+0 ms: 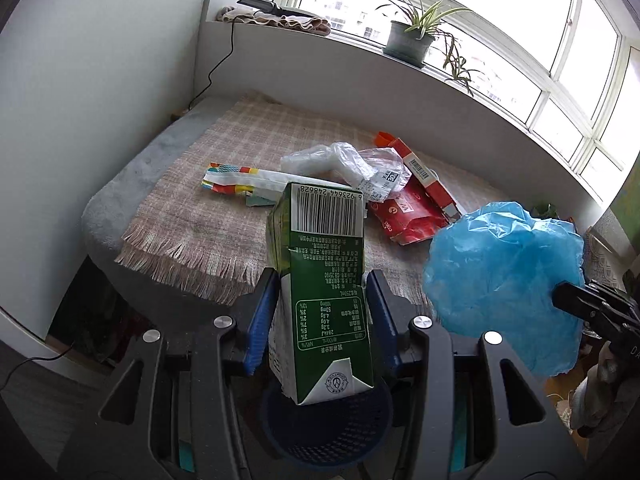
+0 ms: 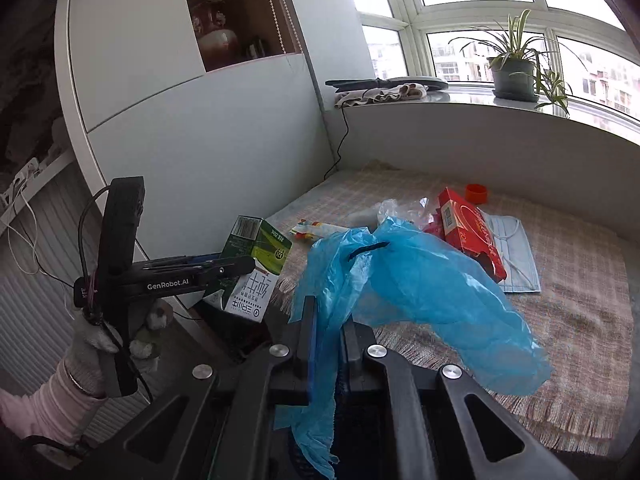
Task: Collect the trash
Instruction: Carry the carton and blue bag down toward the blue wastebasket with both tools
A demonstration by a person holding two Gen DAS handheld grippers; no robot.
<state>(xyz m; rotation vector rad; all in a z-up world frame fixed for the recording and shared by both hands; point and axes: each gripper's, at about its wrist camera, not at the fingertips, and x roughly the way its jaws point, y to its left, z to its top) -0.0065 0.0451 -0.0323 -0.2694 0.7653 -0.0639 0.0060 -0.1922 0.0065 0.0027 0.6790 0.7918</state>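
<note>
Left tongs [image 1: 325,300] gripped a creased green carton [image 1: 324,280]; right tongs [image 2: 329,344] pinched crinkly blue plastic [image 2: 420,292], perhaps a bag, above the fringed checked cloth [image 1: 224,184].

The left gripper [image 2: 240,266] is matte black, marked "GenRobot.AI" in white, with blue finger pads [image 1: 260,320] and round silver screws [image 1: 223,322]. Thin cables trail its handle. A grey-white knit glove [image 2: 104,340] and pale pink sleeve [image 2: 44,404] show.

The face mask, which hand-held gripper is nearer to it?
Right. The right gripper, holding the blue bag, is beside the mask; the left, holding the carton, is off the bed's left edge.
</note>
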